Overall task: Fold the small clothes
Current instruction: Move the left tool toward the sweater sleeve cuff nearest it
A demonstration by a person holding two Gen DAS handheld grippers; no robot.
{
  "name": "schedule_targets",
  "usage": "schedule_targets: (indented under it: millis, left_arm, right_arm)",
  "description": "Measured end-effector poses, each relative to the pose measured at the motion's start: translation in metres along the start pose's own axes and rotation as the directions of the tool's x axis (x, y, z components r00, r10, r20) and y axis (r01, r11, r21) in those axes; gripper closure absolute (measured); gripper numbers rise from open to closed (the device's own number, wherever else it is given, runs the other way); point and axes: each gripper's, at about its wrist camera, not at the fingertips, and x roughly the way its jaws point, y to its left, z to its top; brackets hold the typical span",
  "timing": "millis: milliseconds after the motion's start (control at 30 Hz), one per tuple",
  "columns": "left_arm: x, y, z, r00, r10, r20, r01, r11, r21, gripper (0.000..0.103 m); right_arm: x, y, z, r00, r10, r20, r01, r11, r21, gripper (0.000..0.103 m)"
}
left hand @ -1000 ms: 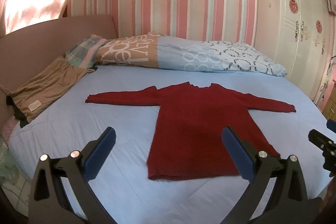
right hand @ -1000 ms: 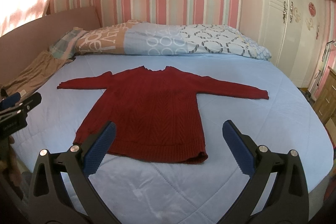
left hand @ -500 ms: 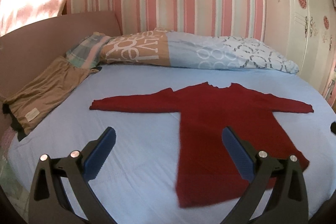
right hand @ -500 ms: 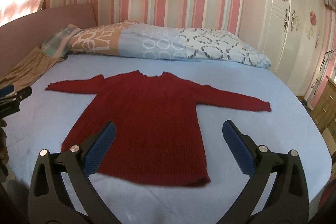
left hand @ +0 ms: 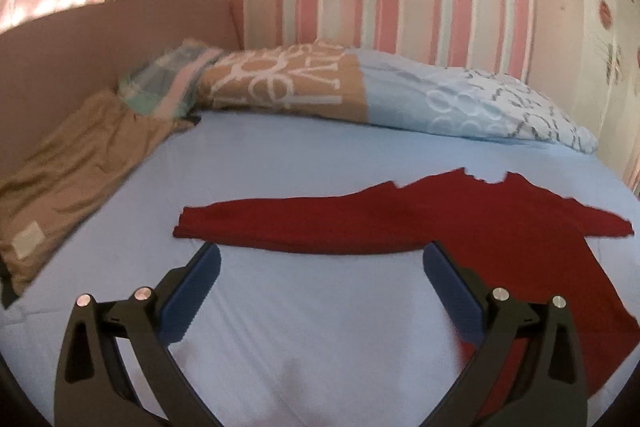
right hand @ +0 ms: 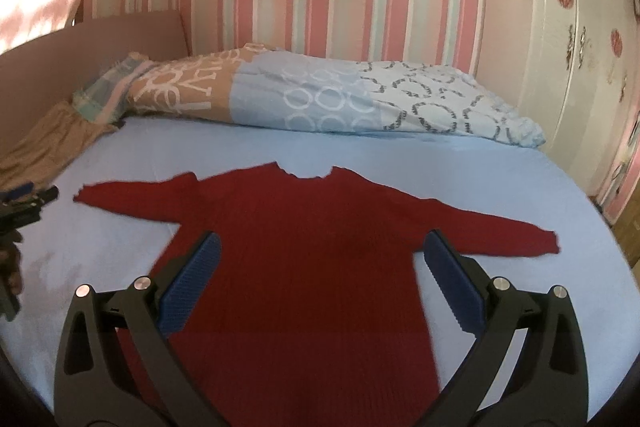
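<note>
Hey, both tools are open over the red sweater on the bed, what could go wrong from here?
1. The left tool is aimed at the thin sleeve; a deep pinch might catch the blue sheet too.
2. The right tool hangs over the sweater's wide middle; grabbing there would likely bunch it rather than fold it.
3. Both views are blurred, so either grab may miss.

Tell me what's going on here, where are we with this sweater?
A red sweater lies flat on the blue bed, both sleeves spread out, with no fold made yet. The left tongs are open and aimed at the left sleeve. The right tongs are open over the body of the sweater. Neither is gripping anything.
</note>
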Motion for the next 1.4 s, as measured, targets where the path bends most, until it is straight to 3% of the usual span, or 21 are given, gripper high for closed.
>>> schedule_targets:
  millis: [233, 333, 433, 600, 767, 933, 1133, 1400]
  left_arm:
    - [0.075, 0.095, 0.012, 0.993, 0.063, -0.101, -0.075, 0.99, -0.122, 0.002]
    - [0.095, 0.121, 0.011, 0.989, 0.048, -0.138, -0.069, 0.986, -0.149, 0.001]
    - [0.11, 0.139, 0.011, 0.987, -0.013, -0.158, -0.018, 0.98, -0.196, 0.001]
    - [0.133, 0.159, 0.011, 0.981, -0.025, -0.192, -0.025, 0.967, -0.252, 0.002]
    - [0.155, 0.167, 0.012, 0.974, 0.02, -0.225, -0.071, 0.972, -0.222, 0.002]
    - [0.168, 0.177, 0.008, 0.971, 0.0, -0.24, -0.06, 0.969, -0.242, 0.002]
    - [0.183, 0.201, 0.006, 0.965, -0.068, -0.255, -0.025, 0.938, -0.346, 0.002]
    - [0.205, 0.2, 0.003, 0.946, -0.04, -0.322, -0.068, 0.945, -0.319, 0.002]
  right_arm:
    - [0.036, 0.017, 0.007, 1.0, 0.007, 0.002, -0.007, 1.0, -0.025, 0.003]
    - [0.058, 0.024, 0.01, 1.0, 0.007, -0.005, -0.007, 1.0, -0.026, 0.003]
    - [0.08, 0.03, 0.013, 1.0, 0.008, -0.015, -0.009, 0.999, -0.032, 0.003]
    - [0.116, 0.035, 0.016, 0.999, 0.017, -0.029, -0.018, 1.0, -0.025, 0.003]
    - [0.17, 0.035, 0.02, 0.998, 0.014, -0.065, -0.015, 1.0, -0.014, 0.003]
    - [0.21, 0.02, 0.03, 0.995, 0.019, -0.097, -0.012, 0.997, 0.071, 0.003]
    - [0.232, 0.011, 0.039, 0.994, 0.026, -0.109, -0.016, 0.996, 0.092, 0.003]
    - [0.249, 0.013, 0.034, 0.991, 0.052, -0.125, -0.038, 0.993, 0.113, 0.003]
